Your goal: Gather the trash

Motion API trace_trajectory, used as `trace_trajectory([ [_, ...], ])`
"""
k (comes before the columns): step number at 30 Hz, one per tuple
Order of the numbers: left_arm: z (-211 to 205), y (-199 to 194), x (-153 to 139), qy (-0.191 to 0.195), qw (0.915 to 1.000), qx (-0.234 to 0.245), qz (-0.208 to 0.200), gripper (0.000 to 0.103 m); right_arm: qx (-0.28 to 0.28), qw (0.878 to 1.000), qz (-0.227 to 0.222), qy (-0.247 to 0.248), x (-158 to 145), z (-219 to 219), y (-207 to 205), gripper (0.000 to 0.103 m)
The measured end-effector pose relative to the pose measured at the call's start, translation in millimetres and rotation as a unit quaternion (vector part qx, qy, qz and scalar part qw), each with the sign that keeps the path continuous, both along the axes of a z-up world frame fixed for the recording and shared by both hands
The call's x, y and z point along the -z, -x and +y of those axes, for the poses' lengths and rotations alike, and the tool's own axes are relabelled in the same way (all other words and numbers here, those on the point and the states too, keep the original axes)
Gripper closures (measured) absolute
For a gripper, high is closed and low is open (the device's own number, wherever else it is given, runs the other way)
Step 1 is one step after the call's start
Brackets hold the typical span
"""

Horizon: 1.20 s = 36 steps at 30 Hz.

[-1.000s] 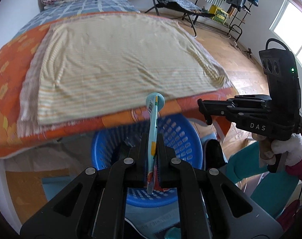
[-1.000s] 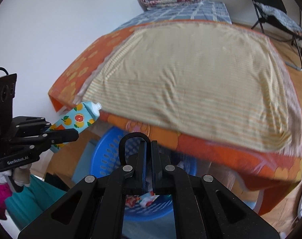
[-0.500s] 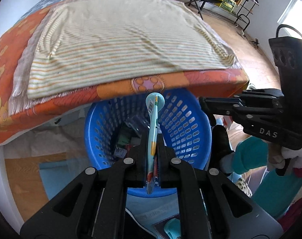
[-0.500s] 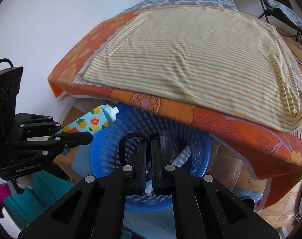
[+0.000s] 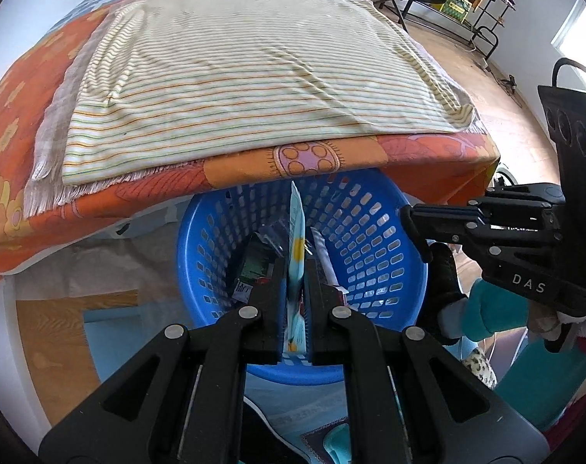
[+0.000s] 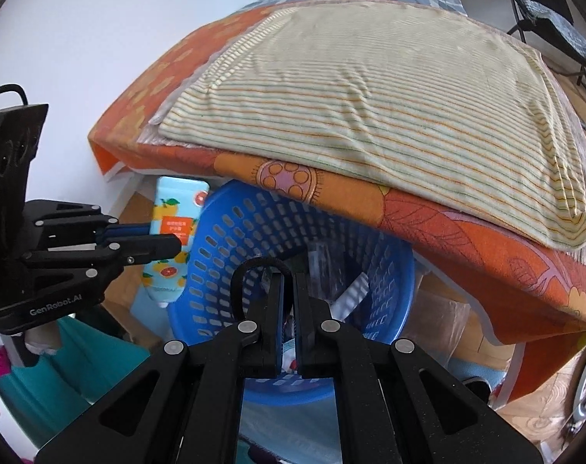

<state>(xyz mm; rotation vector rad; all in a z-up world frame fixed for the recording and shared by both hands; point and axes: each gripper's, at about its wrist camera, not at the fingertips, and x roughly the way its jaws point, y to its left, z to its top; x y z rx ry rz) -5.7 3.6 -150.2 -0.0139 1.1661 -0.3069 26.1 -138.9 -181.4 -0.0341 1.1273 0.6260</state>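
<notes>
The left gripper (image 5: 294, 270) has come down from bed height to the mouth of the blue basket (image 5: 374, 228) over the last second, and the tube (image 6: 171, 232) it carries, pale blue with orange fruit printed on it, has turned over: its white cap, which pointed up a moment ago, now hangs down at the bottom in the right wrist view. The jaws are pinched on the tube's flat middle, so it is still held, not dropped. Seen from the right side, it hangs just beside the basket's near wall, at or slightly outside the rim; whether it is truly over the opening I cannot tell. My reading is that the drop is close, and a small shift inward before letting go would keep it from sliding down outside. The right gripper (image 6: 288, 309) is pressed together with nothing between its fingers, hovering over the basket. Count: one basket, one tube in hand, two grippers, one bed (image 5: 254, 77) with a striped cloth (image 6: 370, 89) on top; several bits of trash (image 5: 254, 263) already lie in the basket, too jumbled to number.
</notes>
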Motion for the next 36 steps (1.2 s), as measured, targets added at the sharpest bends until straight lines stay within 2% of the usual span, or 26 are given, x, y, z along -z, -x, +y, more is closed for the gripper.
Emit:
trace_trajectory([
  [7, 1, -2, 1, -0.001, 1.0000, -0.002, 0.000, 0.098, -0.004, 1.000, 0.001, 0.002, 1, 4, 0, 0.099],
  [8, 1, -3, 1, -0.001, 1.0000, -0.003, 0.001, 0.098, -0.005, 1.000, 0.002, 0.004, 1, 4, 0, 0.096],
  [9, 1, -3, 1, -0.003, 1.0000, -0.004, 0.003, 0.097, -0.005, 1.000, 0.003, 0.006, 2, 5, 0, 0.088],
  [10, 2, -4, 2, -0.006, 0.9999, -0.006, 0.006, 0.088, -0.003, 1.000, 0.004, 0.008, 2, 5, 0, 0.081],
  [11, 2, -4, 2, -0.007, 0.9999, -0.008, 0.006, 0.069, -0.001, 1.000, 0.004, 0.008, 3, 4, 0, 0.064],
  [12, 3, -4, 2, -0.008, 0.9999, -0.011, 0.004, 0.061, 0.002, 1.000, 0.004, 0.007, 2, 3, 0, 0.052],
  [13, 3, -3, 1, -0.008, 0.9999, -0.014, -0.001, 0.053, 0.007, 1.000, 0.001, 0.006, 1, 2, -1, 0.049],
  [31, 3, -5, -7, -0.013, 0.9994, -0.027, -0.020, 0.052, 0.022, 1.000, 0.001, 0.016, -2, -4, -3, 0.048],
  [33, 3, -5, -9, -0.014, 0.9992, -0.028, -0.023, 0.049, 0.025, 1.000, 0.001, 0.015, -4, -5, -4, 0.048],
  [34, 3, -5, -10, -0.015, 0.9991, -0.031, -0.027, 0.043, 0.027, 1.000, 0.001, 0.013, -6, -6, -4, 0.048],
  [36, 4, -5, -15, -0.010, 0.9987, -0.034, -0.036, 0.042, 0.031, 0.999, -0.001, 0.011, -8, -7, -5, 0.048],
])
